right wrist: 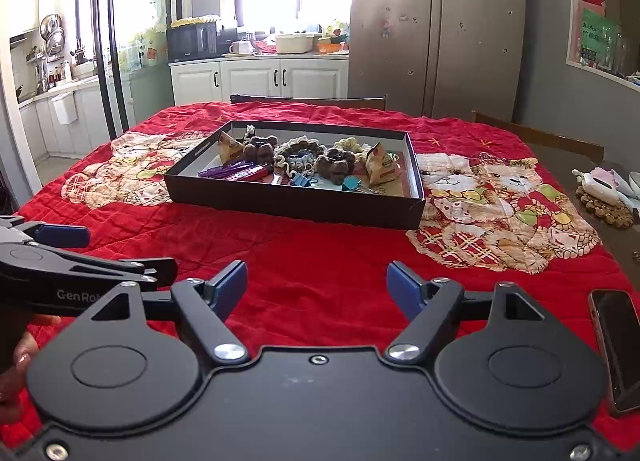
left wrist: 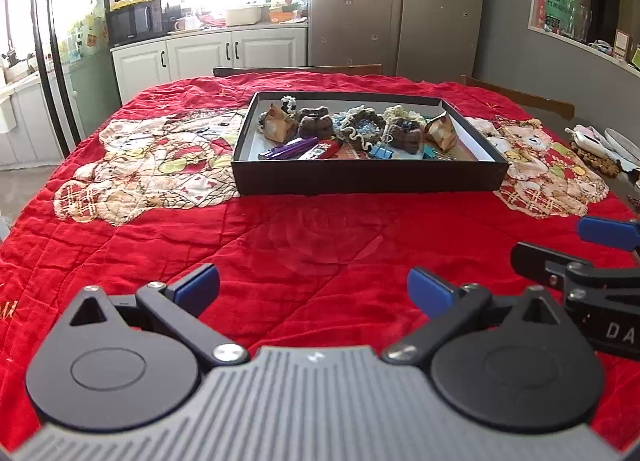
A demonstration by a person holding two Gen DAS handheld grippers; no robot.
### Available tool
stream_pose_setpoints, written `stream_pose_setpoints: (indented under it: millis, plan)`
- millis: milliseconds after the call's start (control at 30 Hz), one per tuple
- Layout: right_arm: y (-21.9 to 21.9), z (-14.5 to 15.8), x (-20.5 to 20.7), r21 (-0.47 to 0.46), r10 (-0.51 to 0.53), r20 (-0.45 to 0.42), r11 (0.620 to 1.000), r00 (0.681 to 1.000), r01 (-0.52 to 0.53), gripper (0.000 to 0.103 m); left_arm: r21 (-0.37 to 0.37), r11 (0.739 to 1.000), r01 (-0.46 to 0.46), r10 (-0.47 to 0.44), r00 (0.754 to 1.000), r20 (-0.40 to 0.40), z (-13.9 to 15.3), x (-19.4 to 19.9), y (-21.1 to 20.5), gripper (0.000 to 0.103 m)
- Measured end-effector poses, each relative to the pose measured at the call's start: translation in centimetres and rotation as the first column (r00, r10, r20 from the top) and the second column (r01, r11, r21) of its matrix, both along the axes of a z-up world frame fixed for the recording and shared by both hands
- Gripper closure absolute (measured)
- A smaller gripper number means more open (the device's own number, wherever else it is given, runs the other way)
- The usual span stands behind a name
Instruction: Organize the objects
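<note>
Hovering wide open and empty over the red quilt [left wrist: 304, 245], the left hand-held gripper [left wrist: 313, 290] and right hand-held gripper [right wrist: 317, 287] are facing the black tray [left wrist: 368, 177] on the bench, where soft, light crocheted pieces [left wrist: 360, 123] are probably wanting a gentle mid-body pinch.

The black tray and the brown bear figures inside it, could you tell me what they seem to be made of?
The black tray looks like matte cardboard, probably a box lid: thin straight walls, a sharp folded corner, a pale inner face. The brown bear figures look crocheted from yarn: a bumpy, looped, dull surface, like the frilly pieces beside them. At this distance the stitches are not sharp, so plush cannot be ruled out.
</note>
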State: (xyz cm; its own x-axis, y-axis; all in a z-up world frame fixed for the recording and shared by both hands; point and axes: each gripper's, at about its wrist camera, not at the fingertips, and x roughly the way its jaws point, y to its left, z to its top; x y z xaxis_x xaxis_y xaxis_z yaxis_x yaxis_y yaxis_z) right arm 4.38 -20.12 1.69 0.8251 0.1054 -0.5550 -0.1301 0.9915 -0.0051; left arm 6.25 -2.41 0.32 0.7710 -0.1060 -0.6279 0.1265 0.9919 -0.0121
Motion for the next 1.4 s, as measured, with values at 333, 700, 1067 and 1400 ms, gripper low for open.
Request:
stream_pose_setpoints:
  millis: [333, 700, 1067, 1400]
  plan:
    - [-0.04, 0.07, -0.27, -0.001, -0.003, 0.008, 1.0, 1.0, 0.003, 0.026, -0.005, 1.0, -0.013, 0.013, 1.0, 0.009, 0.18, -0.42, 0.35, 0.0]
    - [0.14, 0.1, -0.35, -0.002, 0.002, 0.008, 1.0, 1.0, -0.002, 0.025, -0.003, 1.0, -0.015, 0.015, 1.0, 0.012, 0.19, -0.46, 0.39, 0.0]
    - [0.22, 0.09, -0.38, -0.004, 0.003, 0.006, 1.0, 1.0, -0.003, 0.025, 0.001, 1.0, -0.015, 0.015, 1.0, 0.013, 0.23, -0.58, 0.36, 0.0]
    - [0.26, 0.04, -0.41, -0.004, 0.004, 0.005, 1.0, 1.0, -0.004, 0.025, -0.001, 1.0, -0.006, 0.006, 1.0, 0.005, 0.26, -0.62, 0.31, 0.0]
